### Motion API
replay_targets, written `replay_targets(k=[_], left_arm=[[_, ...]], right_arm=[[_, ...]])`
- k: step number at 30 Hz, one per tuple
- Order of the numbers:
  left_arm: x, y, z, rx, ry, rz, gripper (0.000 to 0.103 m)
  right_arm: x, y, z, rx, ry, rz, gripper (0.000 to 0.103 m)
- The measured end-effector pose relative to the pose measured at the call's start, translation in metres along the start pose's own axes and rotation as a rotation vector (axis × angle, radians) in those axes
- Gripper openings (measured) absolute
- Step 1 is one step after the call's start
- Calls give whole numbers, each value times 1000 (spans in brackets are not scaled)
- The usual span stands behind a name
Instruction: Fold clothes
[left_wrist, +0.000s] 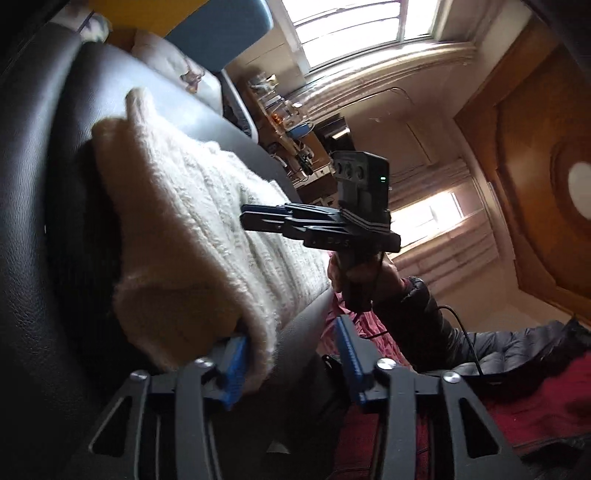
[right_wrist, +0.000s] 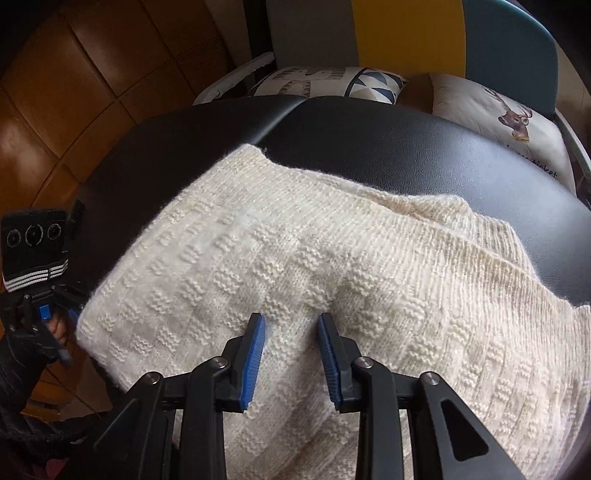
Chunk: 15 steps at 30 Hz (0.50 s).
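Two handheld grippers work at a cream knitted sweater (right_wrist: 295, 258) lying folded on a black leather seat (right_wrist: 406, 140). Right gripper (right_wrist: 291, 354) hovers over the sweater's middle, blue fingers spread apart, gripping nothing. Left gripper (left_wrist: 291, 362) sits at the sweater's edge, fingers spread, one blue pad (left_wrist: 232, 369) tucked under the fold. Patterned cushions (right_wrist: 498, 110) rest behind the seat.

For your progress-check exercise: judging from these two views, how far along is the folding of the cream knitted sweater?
Done: the cream knitted sweater already lies in layers on the black cushion.
In hand: the left hand-held gripper is open at one folded end; the right hand-held gripper is open over the top layer, gripping nothing.
Left: probably a final fold or smoothing, since the edges still sit uneven.
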<state>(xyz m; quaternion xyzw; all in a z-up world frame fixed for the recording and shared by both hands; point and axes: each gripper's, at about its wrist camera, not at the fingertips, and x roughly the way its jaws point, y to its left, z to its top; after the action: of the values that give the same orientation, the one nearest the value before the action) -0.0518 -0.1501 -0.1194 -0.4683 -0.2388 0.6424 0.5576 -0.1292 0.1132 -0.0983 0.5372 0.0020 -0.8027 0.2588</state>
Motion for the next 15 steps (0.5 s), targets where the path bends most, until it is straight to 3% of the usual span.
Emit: replay_targets(k=[2, 4, 5, 9, 11, 12, 14, 15], left_arm=[[9, 0, -10, 44, 63, 135, 9], [24, 10, -22, 56, 157, 292, 6], [18, 10, -25, 34, 135, 266, 6], [2, 8, -37, -9, 121, 276, 6], [-5, 9, -34, -54, 49, 243, 6], [-9, 10, -32, -76, 13, 227, 7], [-15, 11, -29, -120, -59, 193, 23], [-19, 12, -27, -143, -95, 176, 48]], right_arm=[[5, -8, -6, 50, -39, 40, 31], [5, -14, -12, 67, -85, 80, 31], [4, -18, -16, 81, -102, 102, 31], [3, -29, -24, 121, -152, 154, 30], [2, -31, -27, 130, -173, 159, 30], [2, -31, -28, 135, -186, 161, 30], [2, -29, -32, 138, -212, 155, 30], [1, -27, -32, 134, -221, 146, 30]])
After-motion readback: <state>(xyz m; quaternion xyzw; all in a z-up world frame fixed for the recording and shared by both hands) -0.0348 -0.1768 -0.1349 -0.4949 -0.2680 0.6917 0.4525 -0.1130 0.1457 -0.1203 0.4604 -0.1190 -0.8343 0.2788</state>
